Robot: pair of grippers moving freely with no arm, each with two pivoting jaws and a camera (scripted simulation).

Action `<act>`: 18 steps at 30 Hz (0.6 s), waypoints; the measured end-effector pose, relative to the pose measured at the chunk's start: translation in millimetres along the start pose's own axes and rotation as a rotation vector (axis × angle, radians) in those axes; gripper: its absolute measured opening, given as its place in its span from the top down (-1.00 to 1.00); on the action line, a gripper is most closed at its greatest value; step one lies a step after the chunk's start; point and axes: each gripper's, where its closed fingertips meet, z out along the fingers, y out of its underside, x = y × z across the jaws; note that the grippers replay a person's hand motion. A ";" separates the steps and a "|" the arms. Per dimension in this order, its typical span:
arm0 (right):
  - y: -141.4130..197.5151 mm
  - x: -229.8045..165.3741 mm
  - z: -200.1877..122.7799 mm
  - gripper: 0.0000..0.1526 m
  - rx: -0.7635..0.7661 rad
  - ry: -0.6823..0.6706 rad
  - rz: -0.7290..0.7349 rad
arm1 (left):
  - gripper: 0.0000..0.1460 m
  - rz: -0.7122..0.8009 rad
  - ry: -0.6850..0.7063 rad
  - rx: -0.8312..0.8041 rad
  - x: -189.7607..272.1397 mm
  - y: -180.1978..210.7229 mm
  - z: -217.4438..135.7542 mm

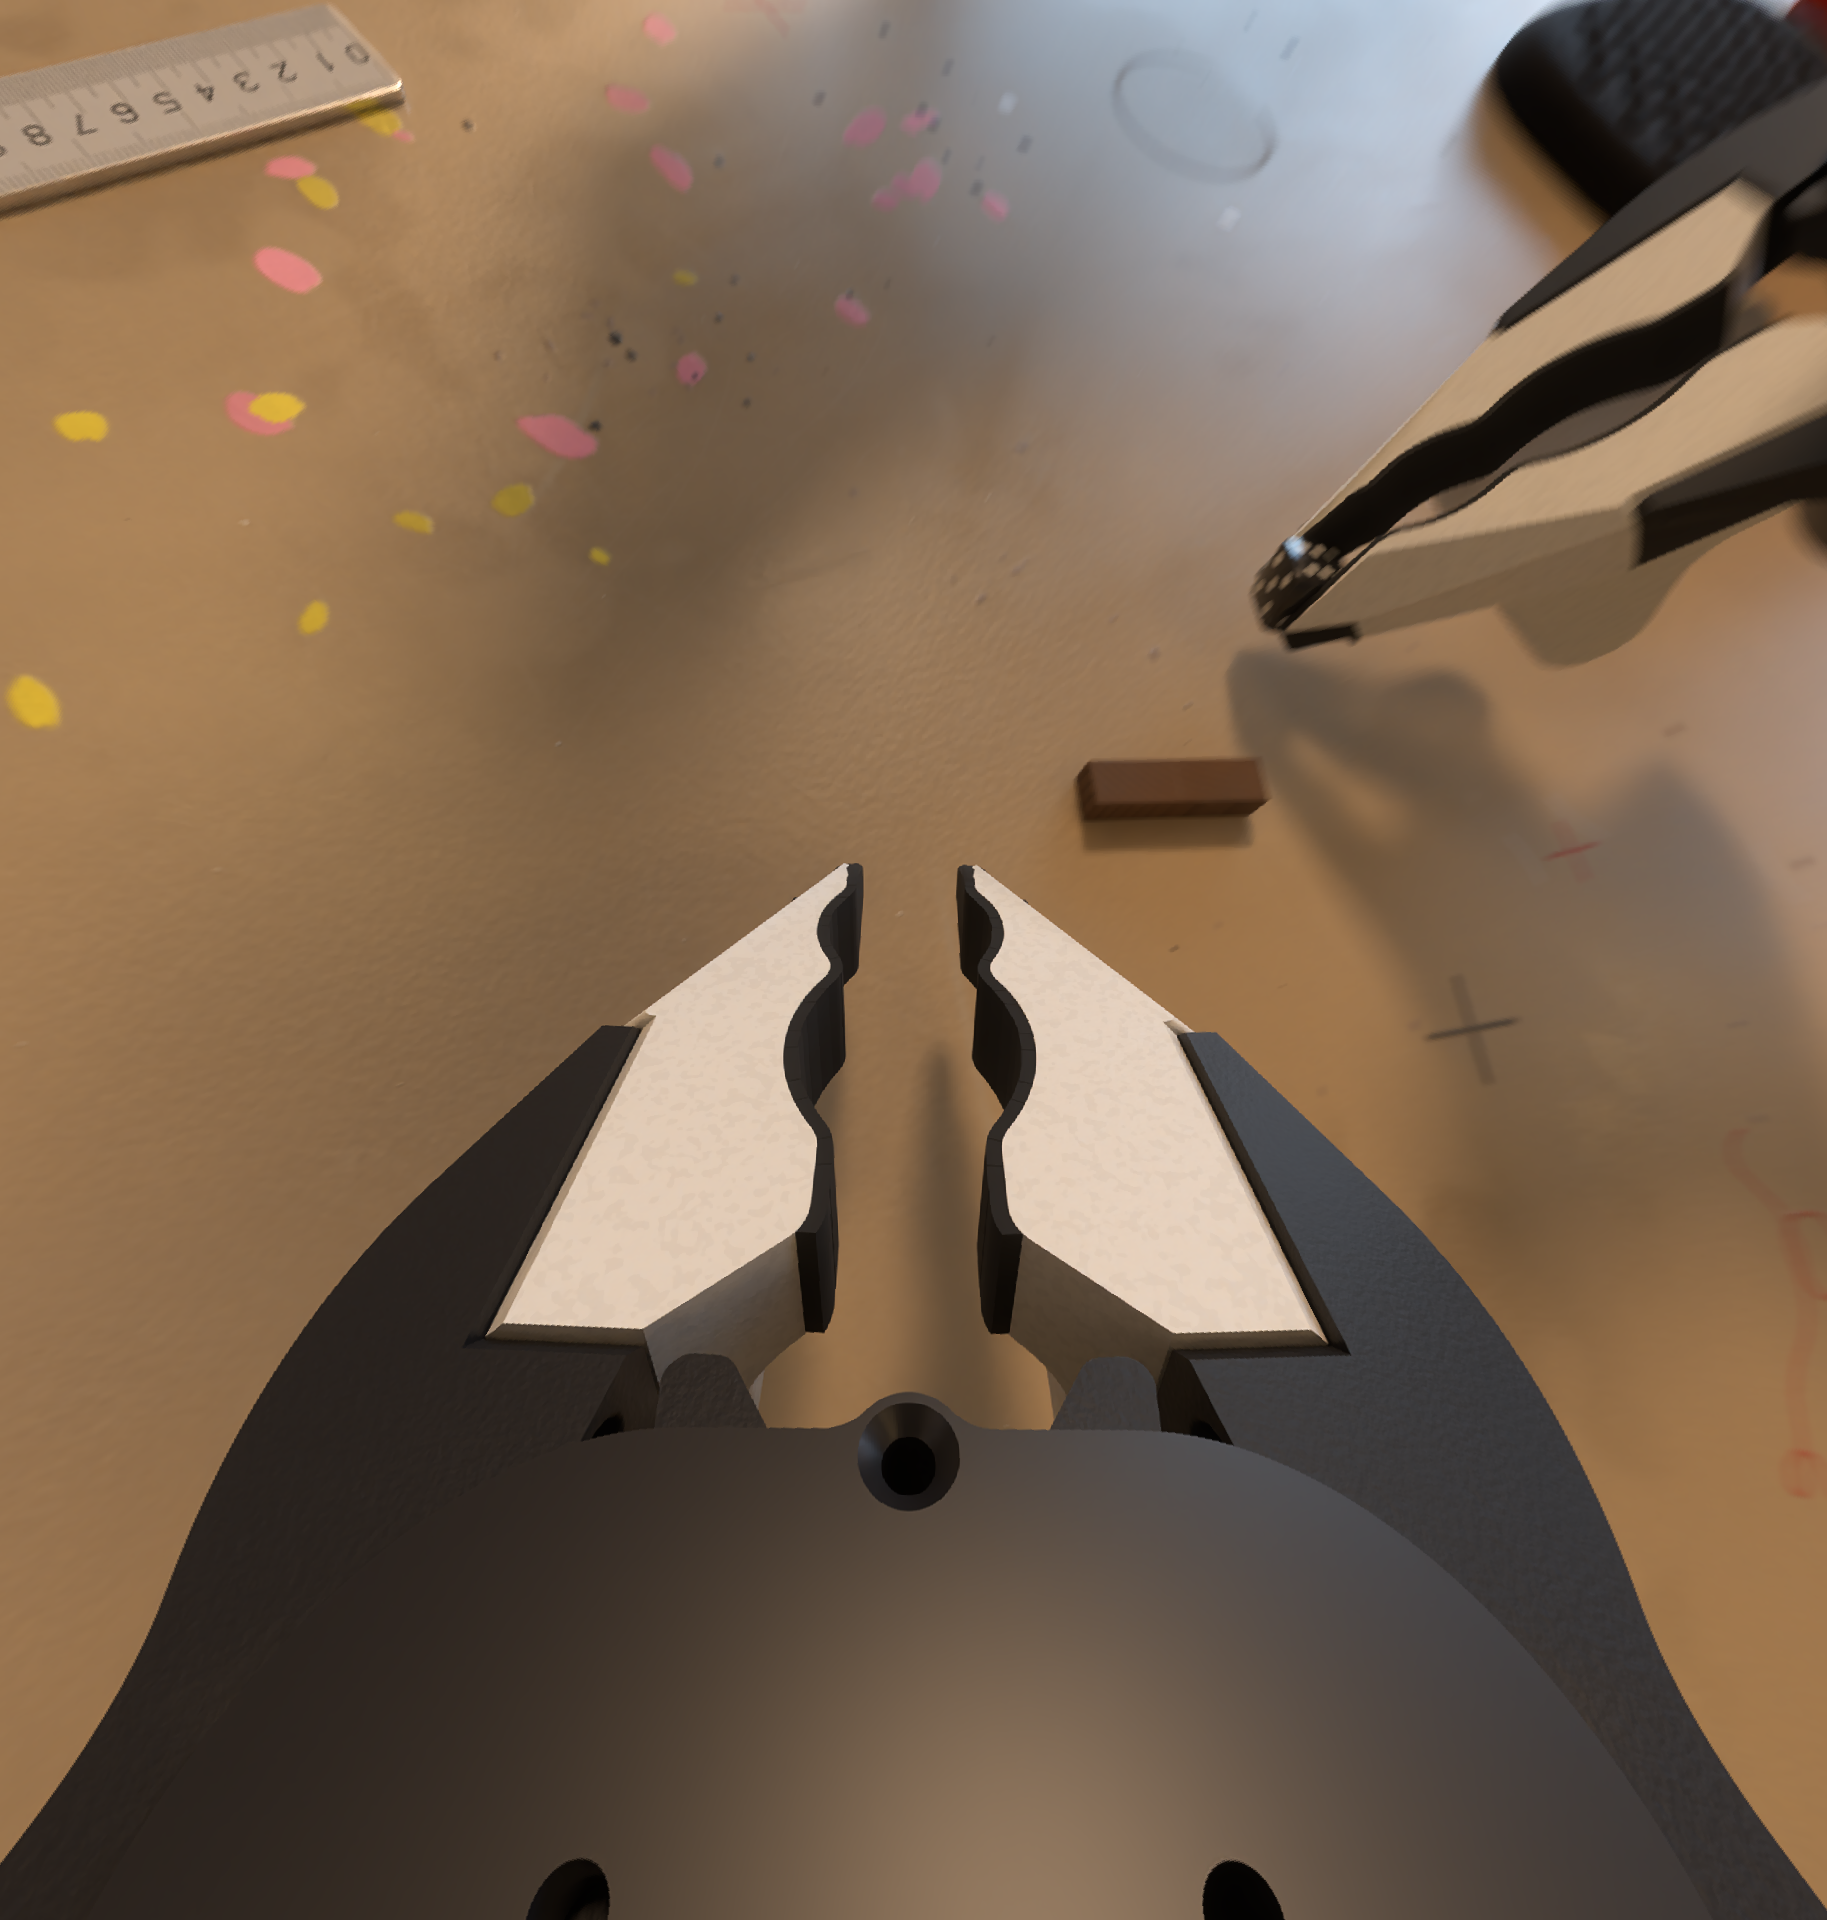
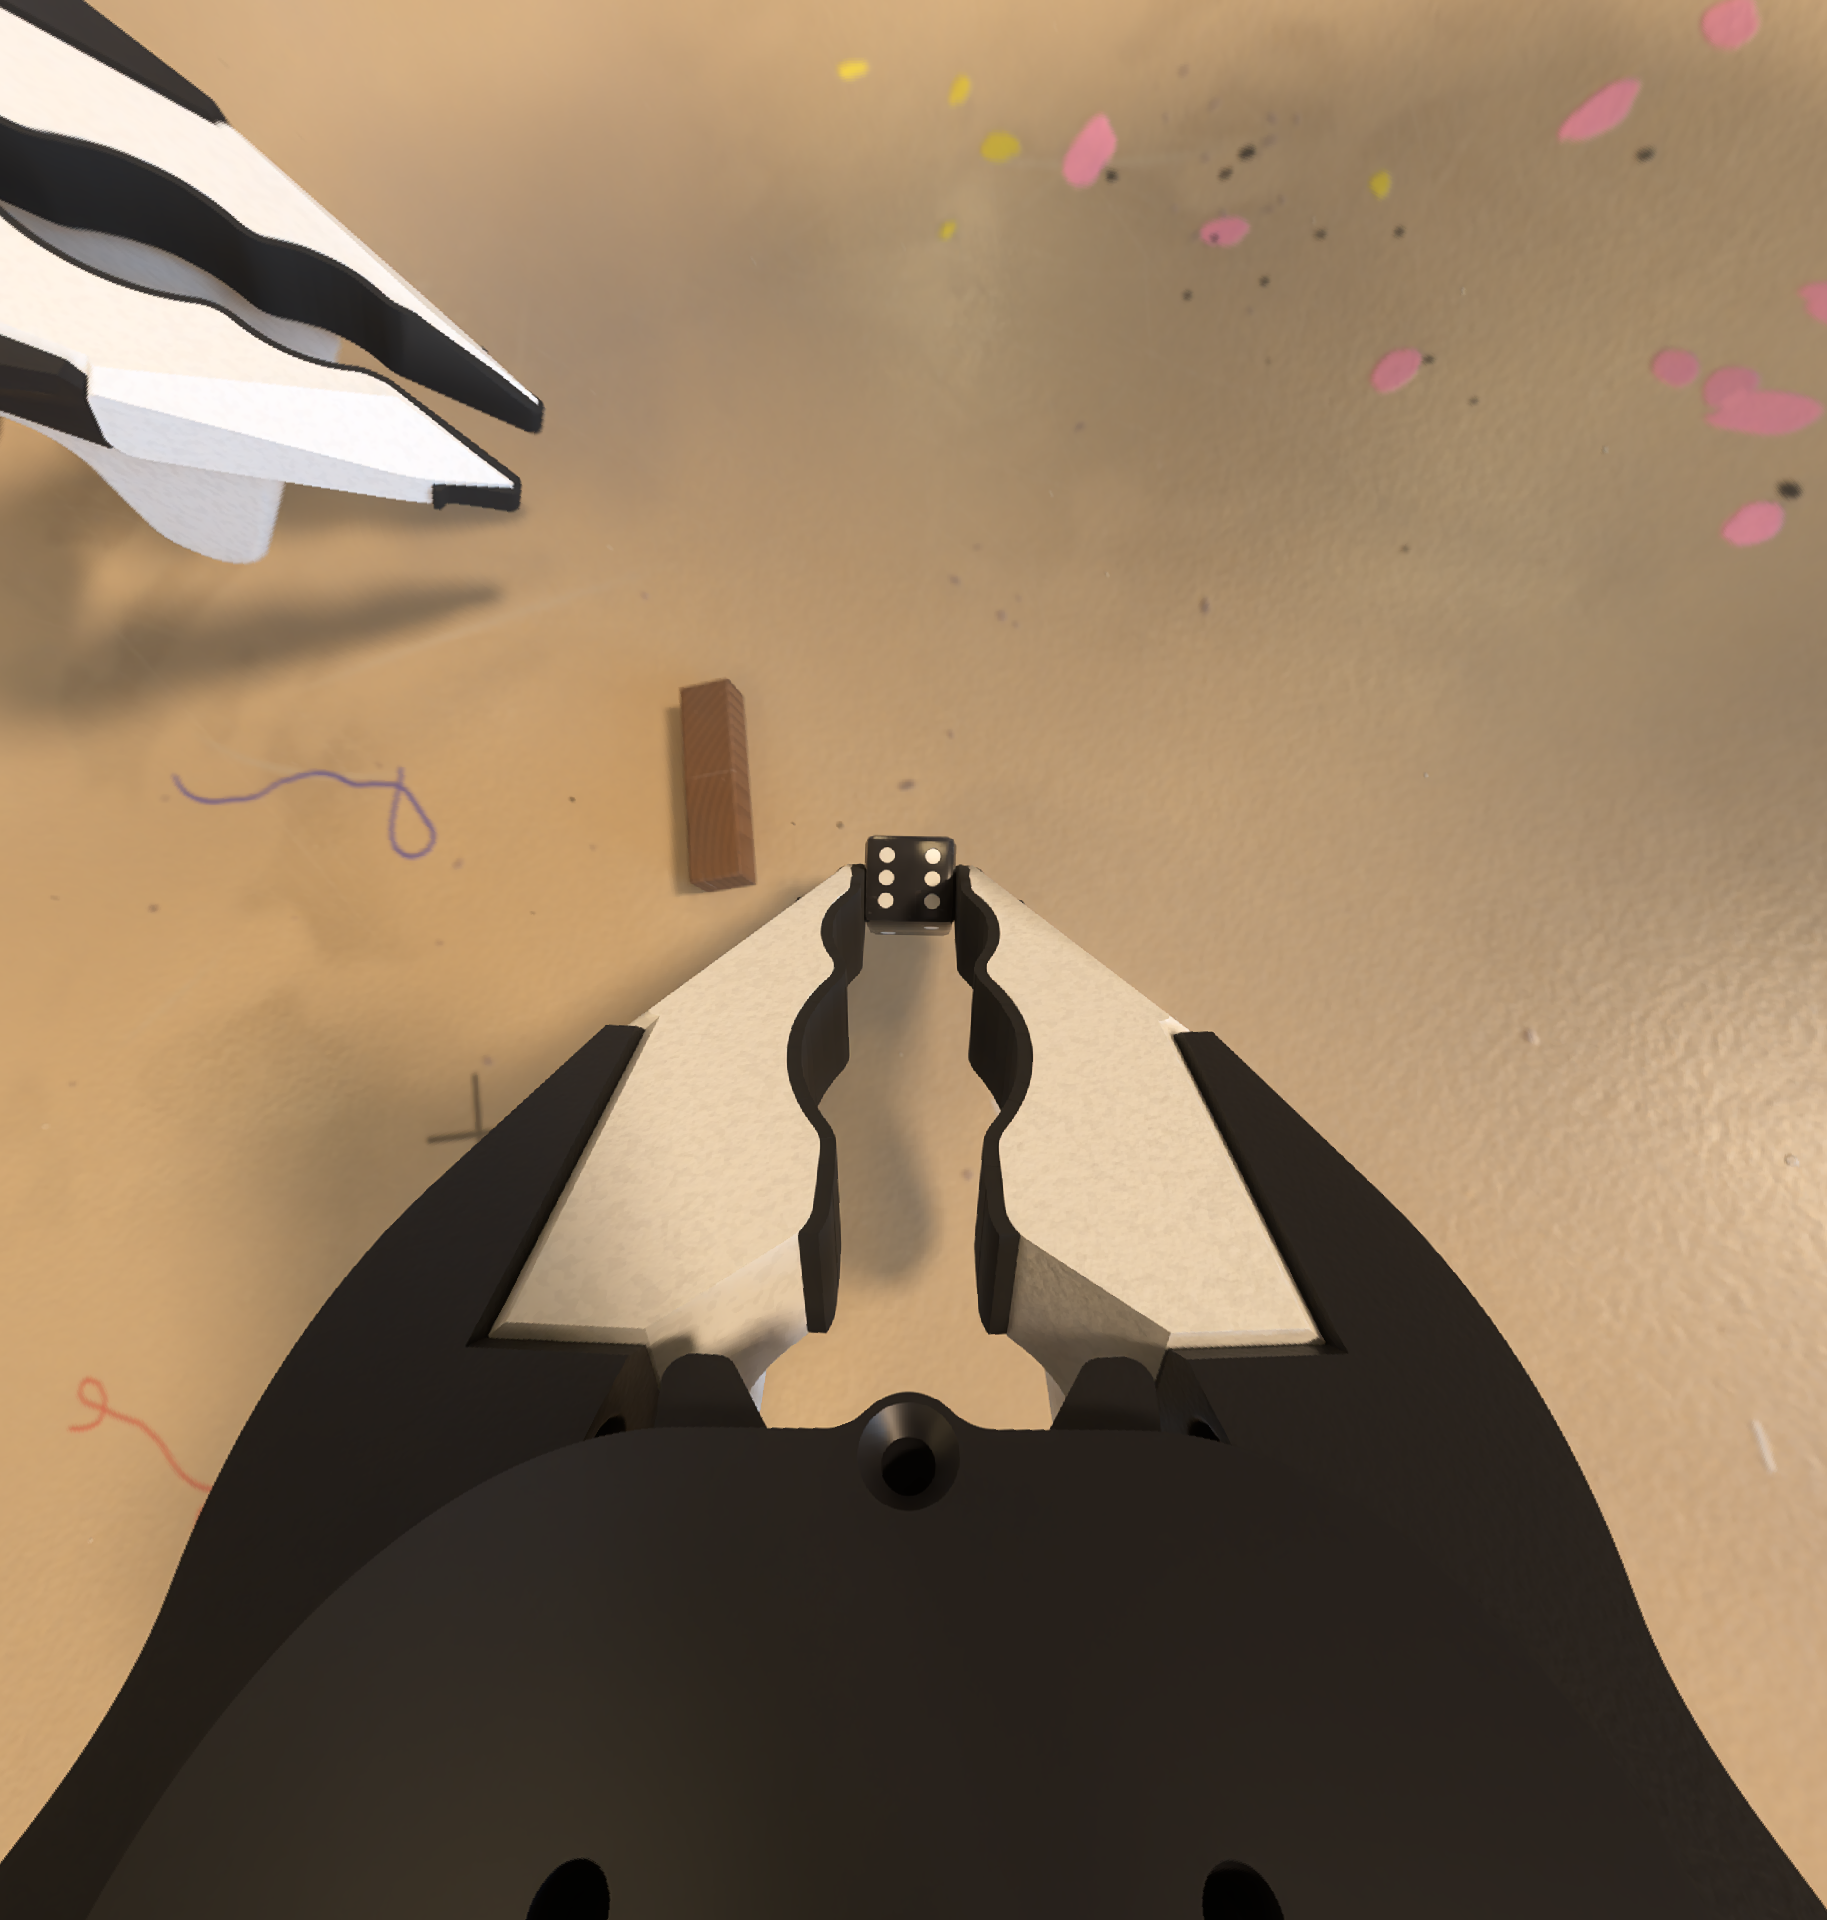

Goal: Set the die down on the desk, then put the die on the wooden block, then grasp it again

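My right gripper [image 2: 910,883] pinches the black die [image 2: 910,879] at its fingertips, centre of the right wrist view, above the desk [image 2: 1304,831]. I should lower straight down and release gently. The wooden block [image 2: 718,784] lies just left; bare desk lies right. My left gripper [image 1: 910,883] hangs empty, slightly parted, upper left.
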 end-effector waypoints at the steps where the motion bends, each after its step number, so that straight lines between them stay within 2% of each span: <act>1: 2.5 1.6 1.3 0.79 -0.017 0.014 -0.001 | 0.76 0.030 -0.035 -0.026 -3.1 3.9 2.1; 4: 8.4 3.9 4.8 0.79 -0.055 0.052 -0.033 | 0.76 0.089 -0.096 -0.075 -8.7 12.5 7.1; 18: 8.5 2.9 7.4 0.79 -0.056 0.058 -0.057 | 0.76 0.093 -0.102 -0.075 -11.3 13.5 6.6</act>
